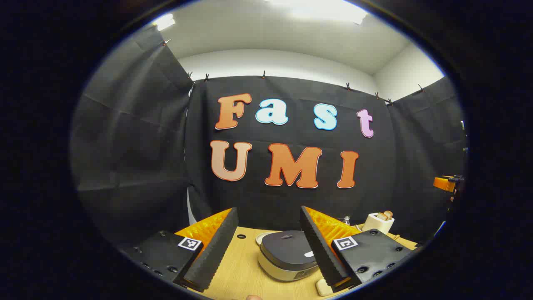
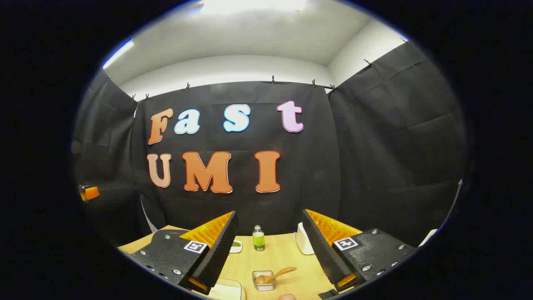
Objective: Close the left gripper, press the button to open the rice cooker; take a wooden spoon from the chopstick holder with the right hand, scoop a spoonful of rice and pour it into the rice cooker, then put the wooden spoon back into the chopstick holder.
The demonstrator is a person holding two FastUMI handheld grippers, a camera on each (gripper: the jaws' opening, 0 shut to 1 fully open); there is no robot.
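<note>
The rice cooker [image 1: 287, 255], cream with a dark flat lid, sits shut on the wooden table [image 1: 237, 266]. It lies ahead of and below my left gripper [image 1: 268, 211], whose jaws stand wide apart with nothing between them. In the right gripper view a wooden spoon [image 2: 278, 274] rests with its bowl in a small clear glass container [image 2: 264, 280]. It lies low between the fingers of my right gripper [image 2: 270, 214], which is open, empty and well above it. The other gripper appears as an orange block at the far right [image 1: 445, 183] and at the far left [image 2: 89, 192].
A white toaster [image 1: 378, 223] with bread stands at the table's back right. A small plate [image 1: 261, 238] lies behind the cooker. A green bottle [image 2: 258, 238], a white appliance [image 2: 305, 243], a small dish [image 2: 236, 246] and a clear box [image 2: 225, 290] sit on the table.
</note>
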